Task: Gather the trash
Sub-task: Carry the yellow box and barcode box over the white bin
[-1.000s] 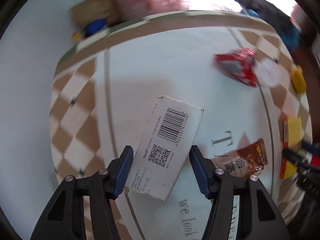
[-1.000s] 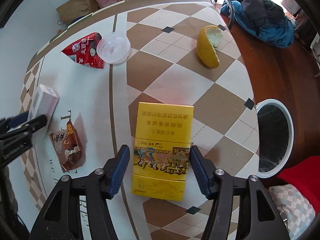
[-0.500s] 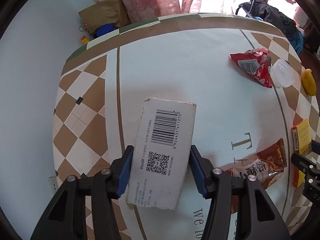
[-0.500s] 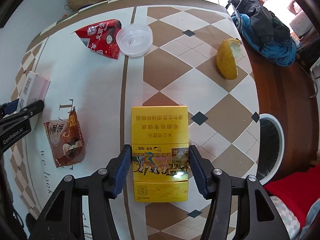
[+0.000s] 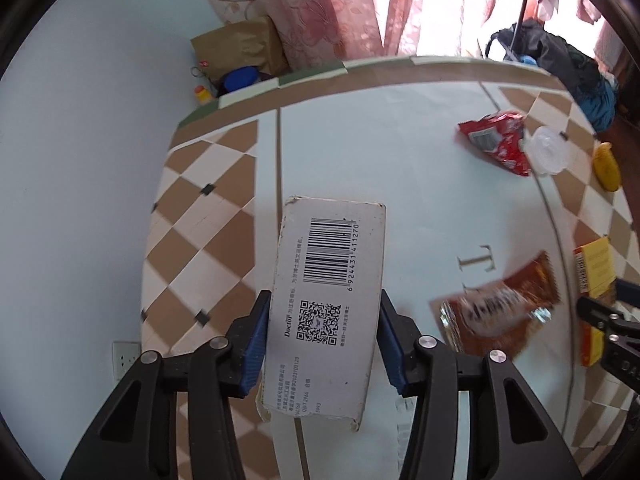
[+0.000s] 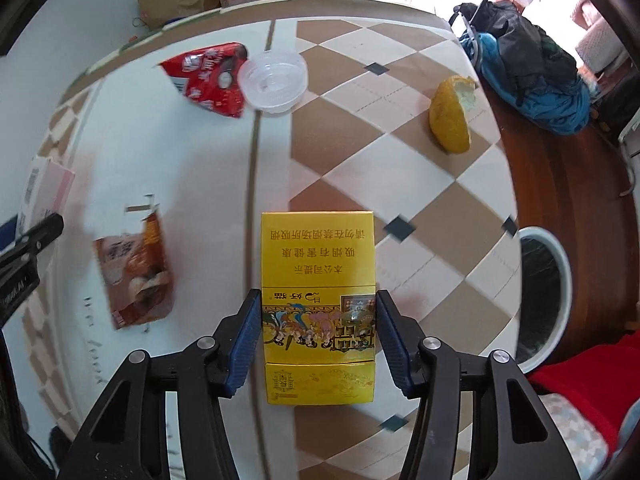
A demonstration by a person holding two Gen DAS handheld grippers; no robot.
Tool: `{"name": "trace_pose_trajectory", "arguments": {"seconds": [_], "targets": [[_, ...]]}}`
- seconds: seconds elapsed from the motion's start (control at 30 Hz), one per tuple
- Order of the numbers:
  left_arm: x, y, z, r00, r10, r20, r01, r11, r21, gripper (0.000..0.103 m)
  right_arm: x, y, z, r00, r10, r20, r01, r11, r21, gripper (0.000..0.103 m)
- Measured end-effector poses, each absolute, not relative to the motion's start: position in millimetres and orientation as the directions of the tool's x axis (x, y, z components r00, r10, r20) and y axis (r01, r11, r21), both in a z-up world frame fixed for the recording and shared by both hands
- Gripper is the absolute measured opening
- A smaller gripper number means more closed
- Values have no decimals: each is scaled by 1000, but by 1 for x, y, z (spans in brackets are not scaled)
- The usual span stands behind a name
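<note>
L gripper (image 5: 323, 340) clamps white box (image 5: 328, 300), R gripper (image 6: 318, 338) clamps yellow pack (image 6: 319, 304), both lengthwise pointing fwd

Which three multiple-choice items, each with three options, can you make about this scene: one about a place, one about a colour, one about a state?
1. Where is the bin?
A. on the table
B. on the floor at the right of the table
C. by the curtain

2. What colour is the box in the right gripper?
A. yellow
B. green
C. white

3. How is the left gripper?
A. open and empty
B. shut on a red packet
C. shut on the white box

Key: 1 B, its white rim shows beyond the table edge; 2 A, the yellow box sits between the pads; 3 C, both pads press the box sides.
</note>
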State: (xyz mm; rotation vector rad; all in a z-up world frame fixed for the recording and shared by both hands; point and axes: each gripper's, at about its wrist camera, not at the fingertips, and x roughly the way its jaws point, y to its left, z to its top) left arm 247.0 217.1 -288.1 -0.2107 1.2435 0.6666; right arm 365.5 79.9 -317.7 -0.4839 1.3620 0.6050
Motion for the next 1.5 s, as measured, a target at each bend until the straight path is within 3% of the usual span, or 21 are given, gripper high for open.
{"name": "trace_pose_trajectory", "arguments": {"seconds": [0.5,0.87,1.17,1.5], "targets": [[177,96,-207,323,314,-893,-608,792,59,46,310,-43,-220,190,371,-909,-603,775,191,58],[257,-27,-163,483,178,-858,-431,900,-56,46,346,-200,-164,307,398,-864,-473,852,225,58],[362,-121,-182,496,75,-865,-254,965,-62,46,425,-321,-185,354,302,-885,-316,929,191,58],[476,-159,-273,327,-100,-940,-193,966,-170,46,518,-368,-277,219,263,-940,-240,948,209,58]]}}
